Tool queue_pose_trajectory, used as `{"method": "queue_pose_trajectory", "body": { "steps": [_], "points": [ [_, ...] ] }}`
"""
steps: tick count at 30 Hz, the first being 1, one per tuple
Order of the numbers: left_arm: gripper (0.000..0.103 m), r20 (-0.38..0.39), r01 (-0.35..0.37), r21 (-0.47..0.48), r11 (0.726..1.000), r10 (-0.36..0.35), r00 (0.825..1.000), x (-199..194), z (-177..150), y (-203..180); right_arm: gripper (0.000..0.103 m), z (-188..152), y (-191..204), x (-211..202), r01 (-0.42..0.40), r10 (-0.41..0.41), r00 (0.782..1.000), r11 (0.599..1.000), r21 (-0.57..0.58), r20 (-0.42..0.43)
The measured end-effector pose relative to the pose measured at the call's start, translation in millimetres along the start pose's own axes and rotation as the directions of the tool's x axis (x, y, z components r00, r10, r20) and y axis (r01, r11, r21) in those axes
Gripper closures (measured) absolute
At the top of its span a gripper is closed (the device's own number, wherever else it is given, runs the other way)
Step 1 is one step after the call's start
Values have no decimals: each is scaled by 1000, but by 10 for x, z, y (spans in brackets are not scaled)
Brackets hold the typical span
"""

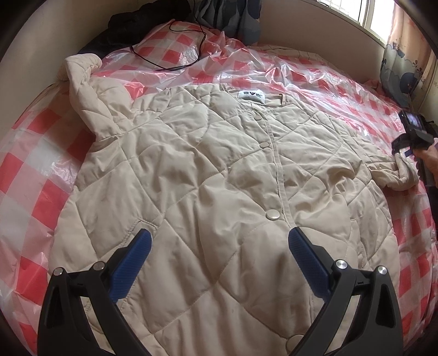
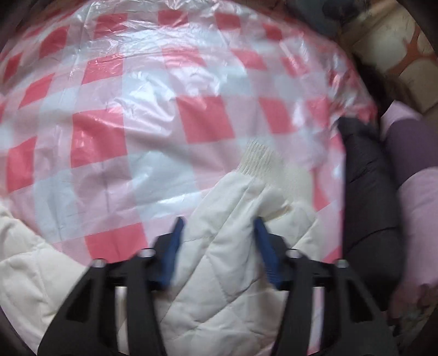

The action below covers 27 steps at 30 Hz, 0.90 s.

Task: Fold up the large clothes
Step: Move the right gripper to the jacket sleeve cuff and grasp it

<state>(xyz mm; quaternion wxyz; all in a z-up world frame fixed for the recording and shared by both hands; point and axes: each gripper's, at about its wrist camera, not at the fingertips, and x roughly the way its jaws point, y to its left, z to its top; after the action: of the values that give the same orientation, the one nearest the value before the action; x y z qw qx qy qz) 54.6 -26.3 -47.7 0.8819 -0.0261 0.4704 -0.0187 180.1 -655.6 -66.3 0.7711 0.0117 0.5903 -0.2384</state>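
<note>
A cream quilted jacket point(image 1: 208, 169) lies front up, snapped shut, on a bed under a red-and-white checked plastic sheet point(image 1: 32, 169). Its collar label points to the far side. My left gripper point(image 1: 219, 232) hovers open over the jacket's lower front with nothing between its blue pads point(image 1: 142, 246). The jacket's left-hand sleeve point(image 1: 90, 90) stretches up towards the pillow end. In the right wrist view, my right gripper point(image 2: 219, 220) has closed on the other sleeve point(image 2: 232, 246) just behind its ribbed cuff point(image 2: 262, 158). The left wrist view shows that gripper point(image 1: 405, 148) at the bunched sleeve end.
A black cable point(image 1: 180, 46) lies on the sheet near the bed's head, beside dark clothing point(image 1: 142, 19). A wall, a window and a curtain point(image 1: 405, 68) close off the far right. The bed's edge drops to a dark garment point(image 2: 366, 191) and pink fabric point(image 2: 416, 197).
</note>
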Motion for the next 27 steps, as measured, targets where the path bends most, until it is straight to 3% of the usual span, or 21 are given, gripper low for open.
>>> {"method": "queue_pose_trajectory", "body": {
  "steps": [2,4,6,9,11,12,13,14,16,17,18,19,21,23,24,25,27],
  "points": [
    [7,-3,4,2,1000,-4,1000,-1,1,0,86,-153,-273,-60,-102,100,994,993,53,36],
    [7,-1,5,-4,1000,-5,1000,-12,4,10,89,-464,-579,-339,-221,205,968,969,106,144],
    [7,2,11,-15,1000,-11,1000,-22,5,22,89,-974,-928,-679,-351,298,912,922,164,281],
    [7,5,13,-26,1000,-13,1000,-33,-3,36,89,-2016,-1420,-961,-557,420,803,780,284,423],
    [7,-1,15,-24,1000,-15,1000,-28,-8,36,80,-2684,-1624,-894,-652,480,746,670,355,462],
    [7,-4,14,-23,1000,-14,1000,-18,-15,33,55,-2905,-1697,-829,-664,495,741,641,384,455],
    [7,-6,12,-22,1000,-12,1000,-11,-21,30,38,-3096,-1752,-787,-674,512,736,619,405,442],
    [7,-7,7,-22,1000,-8,1000,-2,-26,31,38,-3272,-1788,-764,-680,521,732,597,425,439],
    [7,-7,-4,-28,1000,3,1000,10,-35,48,36,-3389,-1819,-813,-677,514,734,606,418,443],
    [7,-6,-6,-34,999,6,1000,9,-36,63,32,-3371,-1808,-883,-656,490,750,638,404,444],
    [7,-5,-8,-38,999,8,1000,8,-35,75,20,-3300,-1793,-927,-625,458,773,671,399,440],
    [7,-3,-11,-40,999,11,1000,8,-33,85,15,-3204,-1759,-1006,-598,428,787,703,384,444],
    [7,3,-12,-43,999,12,1000,-2,-23,96,15,-2932,-1693,-1061,-583,412,786,741,333,460],
    [7,10,-12,-47,999,12,1000,-8,-9,101,13,-2615,-1595,-1072,-579,418,788,752,314,452],
    [7,10,-11,-47,999,12,1000,-4,-5,96,13,-2448,-1590,-1036,-564,407,800,760,322,441],
    [7,8,-8,-46,999,8,1000,3,-2,90,13,-2272,-1529,-998,-529,383,823,785,321,421],
    [7,4,0,-42,999,0,1000,16,1,70,13,-1917,-1361,-903,-389,281,891,877,280,357]
  ]
}}
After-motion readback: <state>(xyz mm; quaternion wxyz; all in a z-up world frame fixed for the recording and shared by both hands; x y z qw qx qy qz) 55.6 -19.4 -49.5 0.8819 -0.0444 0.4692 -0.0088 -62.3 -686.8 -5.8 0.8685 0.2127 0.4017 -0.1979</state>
